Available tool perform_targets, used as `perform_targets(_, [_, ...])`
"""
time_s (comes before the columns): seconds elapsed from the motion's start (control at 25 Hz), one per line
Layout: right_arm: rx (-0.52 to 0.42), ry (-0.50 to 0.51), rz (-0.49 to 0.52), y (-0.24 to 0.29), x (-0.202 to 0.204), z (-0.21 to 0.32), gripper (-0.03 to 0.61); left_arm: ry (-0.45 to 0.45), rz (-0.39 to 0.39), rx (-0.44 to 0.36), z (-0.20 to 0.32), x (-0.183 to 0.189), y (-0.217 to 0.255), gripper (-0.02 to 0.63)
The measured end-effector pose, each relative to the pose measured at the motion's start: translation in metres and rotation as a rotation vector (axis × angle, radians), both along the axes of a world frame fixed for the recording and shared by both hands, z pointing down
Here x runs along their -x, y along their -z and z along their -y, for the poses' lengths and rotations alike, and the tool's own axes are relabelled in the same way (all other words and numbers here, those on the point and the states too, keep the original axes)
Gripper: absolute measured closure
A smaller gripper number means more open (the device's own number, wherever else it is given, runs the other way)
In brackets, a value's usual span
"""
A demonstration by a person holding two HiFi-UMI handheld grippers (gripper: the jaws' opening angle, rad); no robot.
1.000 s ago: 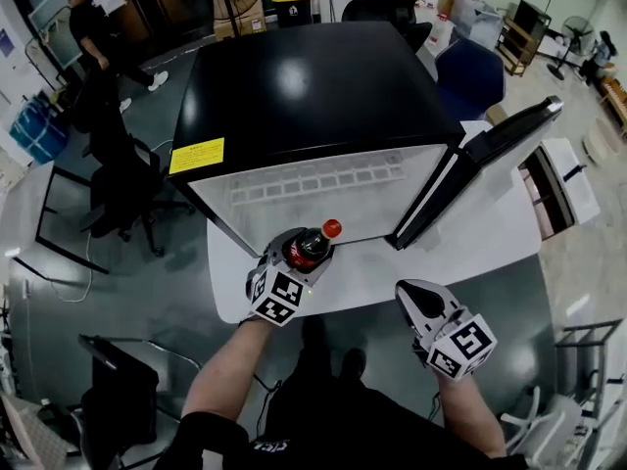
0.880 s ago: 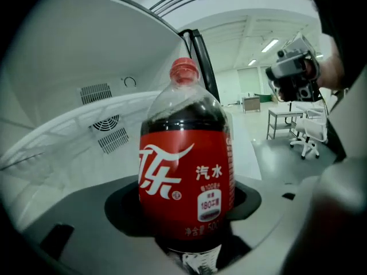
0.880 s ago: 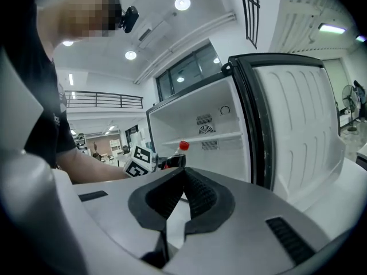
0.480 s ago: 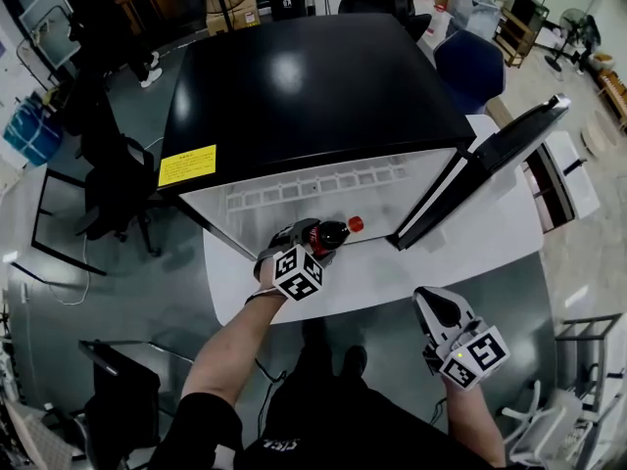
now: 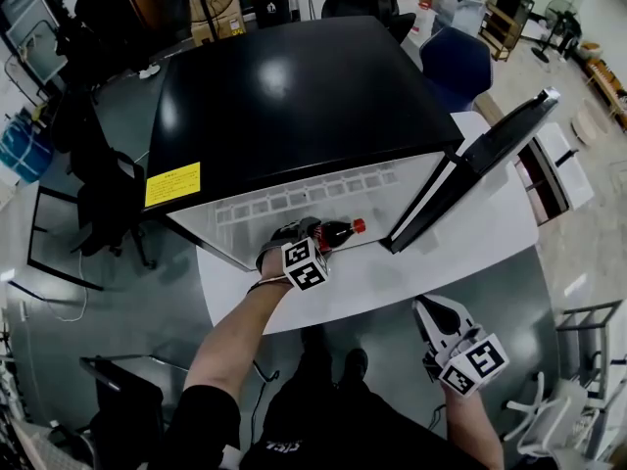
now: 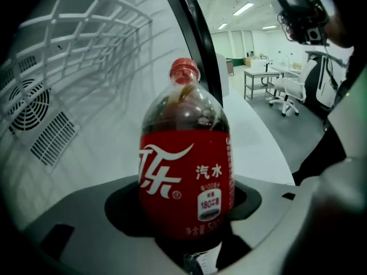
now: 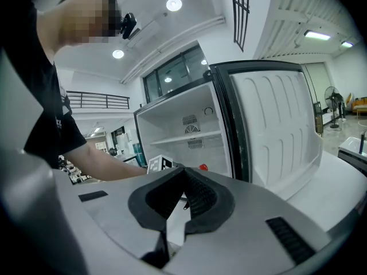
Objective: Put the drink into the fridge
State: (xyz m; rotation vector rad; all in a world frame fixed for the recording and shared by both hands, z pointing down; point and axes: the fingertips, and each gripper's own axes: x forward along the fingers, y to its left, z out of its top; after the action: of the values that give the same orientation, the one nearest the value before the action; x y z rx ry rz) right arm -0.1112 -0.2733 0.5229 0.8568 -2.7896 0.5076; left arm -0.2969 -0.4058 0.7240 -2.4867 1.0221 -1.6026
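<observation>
The fridge (image 5: 294, 96) stands on a white table (image 5: 441, 262) with its door (image 5: 485, 160) swung open on the fridge's right side. The left gripper (image 5: 309, 238) sits right at the mouth of the fridge, closed around the lower body of the drink (image 5: 338, 231), a dark cola bottle with a red label and red cap. In the head view the bottle lies close to level, with its cap pointing toward the hinge edge of the fridge. The left gripper view shows the white inner wall, a wire shelf (image 6: 86, 39) and a round vent (image 6: 23, 107) just beyond the bottle, so the drink is at the threshold of the fridge and not yet set down inside. The right gripper (image 5: 428, 308) hangs well in front of the fridge, off the near edge of the table, with its 2 jaws drawn together on nothing. The main risk, as I judge it, is the bottle's slant. With the cap leading sideways it could knock the frame at the hinge side or catch the wire shelf on the way in. Because the hold is low on the bottle, such a knock could swing it in the jaws. If it is let go on its side, the round body may roll back toward the opening, so it should be righted first.
</observation>
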Motion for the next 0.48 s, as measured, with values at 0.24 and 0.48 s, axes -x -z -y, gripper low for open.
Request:
perform_targets(0.24, [0.007, -0.025, -0.006, -0.001, -0.005, 0.001, 0.563, -0.052, 0.069, 0.029, 0.014, -0.001, -0.016, 0.301])
perform_targets(0.48, [0.023, -0.045, 0.005, -0.002, -0.01, 0.003, 0.563, -0.107, 0.106, 0.022, 0.018, -0.004, -0.02, 0.299])
